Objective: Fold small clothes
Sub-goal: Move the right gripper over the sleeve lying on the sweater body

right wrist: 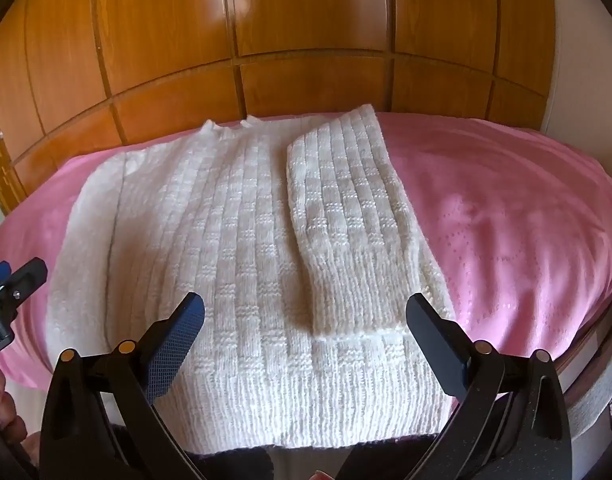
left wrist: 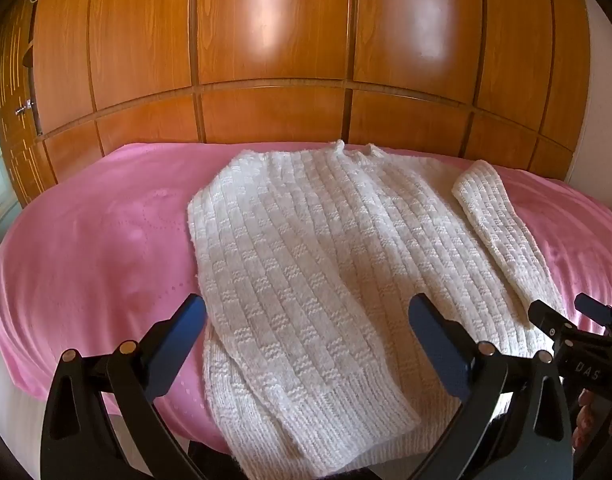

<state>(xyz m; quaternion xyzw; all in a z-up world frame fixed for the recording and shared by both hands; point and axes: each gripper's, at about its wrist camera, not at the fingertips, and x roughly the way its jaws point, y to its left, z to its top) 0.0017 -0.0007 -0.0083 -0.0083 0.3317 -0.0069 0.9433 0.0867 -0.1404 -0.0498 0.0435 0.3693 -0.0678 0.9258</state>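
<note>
I hold the left gripper (left wrist: 306,344) and right gripper (right wrist: 306,340) wide open and empty over the sweater's (left wrist: 306,248) near hem, ready to pinch it for folding on the pink blanket (left wrist: 86,248).

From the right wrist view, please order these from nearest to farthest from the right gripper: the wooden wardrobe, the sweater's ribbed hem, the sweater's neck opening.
1. Ribbed hem: right below the open right gripper, at the near edge of the pink blanket.
2. Neck opening: far edge, left of centre.
3. Wooden wardrobe: behind the bed.
</note>
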